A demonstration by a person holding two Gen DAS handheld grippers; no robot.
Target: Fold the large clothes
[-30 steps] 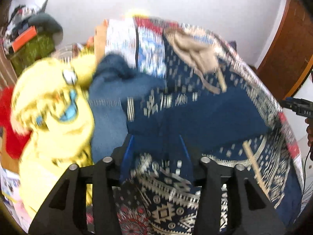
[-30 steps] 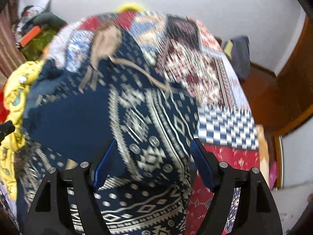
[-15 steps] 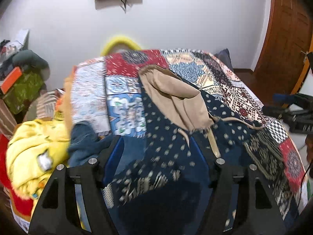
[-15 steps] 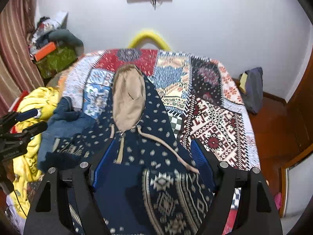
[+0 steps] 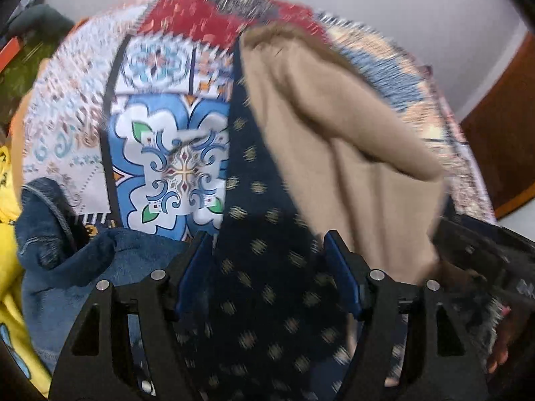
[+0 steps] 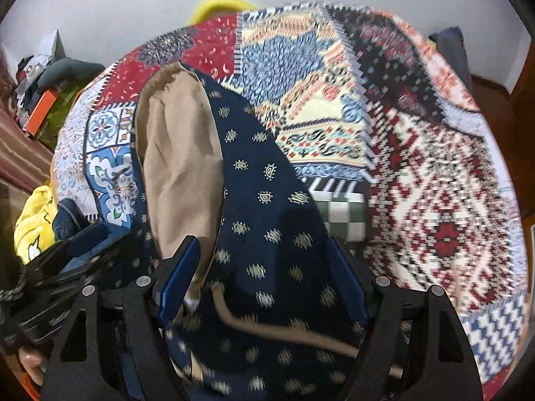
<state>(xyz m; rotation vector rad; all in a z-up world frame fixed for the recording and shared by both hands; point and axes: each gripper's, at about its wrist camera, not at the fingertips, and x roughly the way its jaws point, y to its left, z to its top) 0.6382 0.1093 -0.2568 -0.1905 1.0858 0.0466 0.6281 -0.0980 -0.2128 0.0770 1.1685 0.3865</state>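
- Both of my grippers have pushed in low toward the hood since half a second ago; the wall screen has dropped out of view and the tan lining now fills the frame.
- My left gripper (image 5: pixel 269 267) has its blue pads spread wide, the navy dotted hoodie with tan-lined hood (image 5: pixel 267 260) running between them. Whether it's pinched, I cannot tell.
- My right gripper (image 6: pixel 262 277) is the same: jaws wide apart, navy fabric and the tan drawstring (image 6: pixel 277 327) lying between the fingers, no clear grip visible.
- That hoodie lies spread on the patchwork bedspread (image 6: pixel 434 183), hood pointing to the far wall.
- I'd judge it soft, floppy and fairly heavy, so it'll sag and drag rather than hold shape. Best hold looks like the thick seam at each side of the hood base.
- Both grippers sit close together, tilted down over the neck, each showing at the edge of the other's view.
- Blue denim garment (image 5: pixel 83 260) and yellow cloth (image 6: pixel 35 224) sit to my left.
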